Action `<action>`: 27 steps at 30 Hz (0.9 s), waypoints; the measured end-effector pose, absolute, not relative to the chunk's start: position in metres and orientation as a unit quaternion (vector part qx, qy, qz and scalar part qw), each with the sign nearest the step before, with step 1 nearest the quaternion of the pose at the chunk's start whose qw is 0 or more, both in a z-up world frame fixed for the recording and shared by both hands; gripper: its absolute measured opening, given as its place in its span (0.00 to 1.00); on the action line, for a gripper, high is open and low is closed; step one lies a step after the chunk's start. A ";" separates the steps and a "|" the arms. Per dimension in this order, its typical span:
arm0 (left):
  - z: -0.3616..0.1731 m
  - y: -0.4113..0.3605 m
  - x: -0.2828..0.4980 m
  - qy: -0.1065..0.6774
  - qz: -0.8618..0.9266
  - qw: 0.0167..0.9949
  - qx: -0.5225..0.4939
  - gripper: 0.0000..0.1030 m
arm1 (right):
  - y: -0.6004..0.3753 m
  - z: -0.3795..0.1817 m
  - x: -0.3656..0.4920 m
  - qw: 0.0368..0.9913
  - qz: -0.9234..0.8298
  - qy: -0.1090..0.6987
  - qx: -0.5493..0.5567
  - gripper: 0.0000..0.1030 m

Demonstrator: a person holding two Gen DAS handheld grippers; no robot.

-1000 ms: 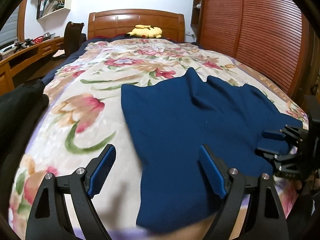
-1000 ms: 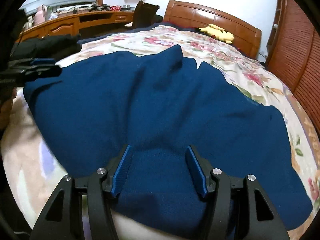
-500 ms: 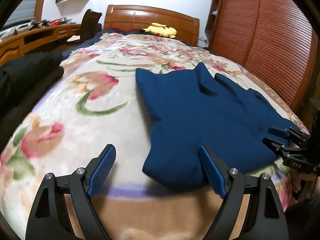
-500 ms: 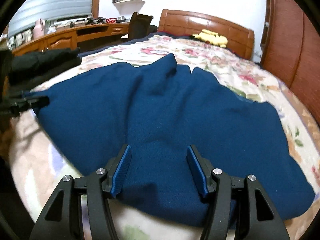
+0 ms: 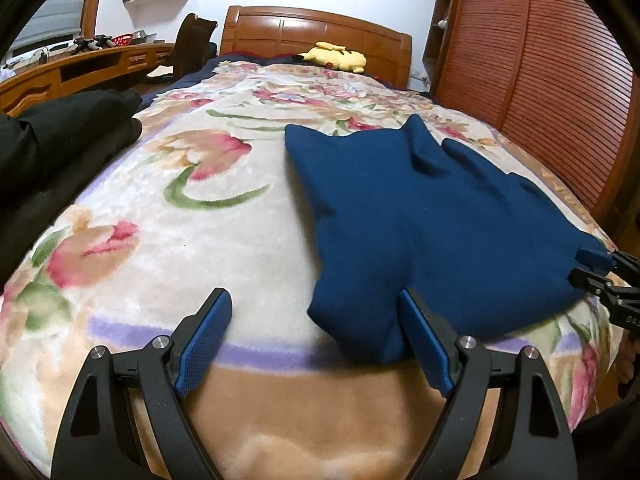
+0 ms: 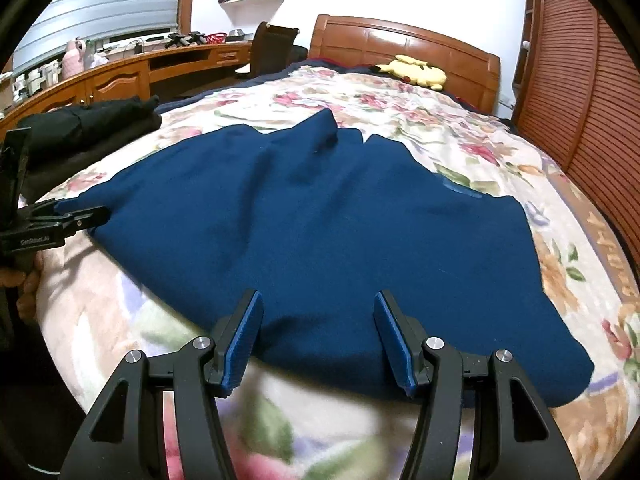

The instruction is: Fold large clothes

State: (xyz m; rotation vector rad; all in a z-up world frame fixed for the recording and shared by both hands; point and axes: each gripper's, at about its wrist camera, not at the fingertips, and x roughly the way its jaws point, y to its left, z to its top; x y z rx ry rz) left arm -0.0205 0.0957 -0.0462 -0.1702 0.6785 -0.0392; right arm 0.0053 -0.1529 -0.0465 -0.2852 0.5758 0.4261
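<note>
A large dark blue garment [image 5: 420, 220] lies spread flat on the flowered blanket [image 5: 180, 240] of a bed. My left gripper [image 5: 316, 332] hovers open over the foot end. The garment's near left corner lies just inside its right finger, and the pads are not pressing on it. My right gripper [image 6: 319, 336] is also open, its jaws standing either side of the garment's [image 6: 320, 220] near hem without pinching it. Each gripper shows at the edge of the other's view: the right gripper [image 5: 580, 268] at the garment's right corner, the left gripper [image 6: 80, 216] at its left corner.
A pile of black clothes [image 5: 60, 152] sits on the bed's left side. A yellow plush toy [image 5: 336, 56] lies by the wooden headboard [image 5: 316, 28]. Slatted wooden wardrobe doors [image 5: 540, 80] run along the right. A desk [image 6: 120, 76] and chair [image 6: 272, 48] stand at the left.
Both grippers have drawn back toward the foot of the bed. The garment now lies mostly ahead of the left jaws, only its corner between them. Both jaw widths are unchanged.
</note>
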 end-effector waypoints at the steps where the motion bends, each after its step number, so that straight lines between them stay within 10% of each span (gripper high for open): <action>1: -0.046 0.095 -0.020 0.334 -0.018 0.939 -0.082 0.82 | -0.151 -0.045 0.005 0.927 0.205 0.281 -0.142 0.58; 12: -0.041 0.072 -0.008 0.372 -0.038 0.922 -0.097 0.18 | -0.154 -0.043 0.004 0.927 0.202 0.273 -0.157 0.58; 27: 0.054 -0.003 -0.006 0.288 -0.064 0.955 -0.029 0.09 | -0.227 -0.027 -0.011 0.942 0.173 0.265 -0.108 0.58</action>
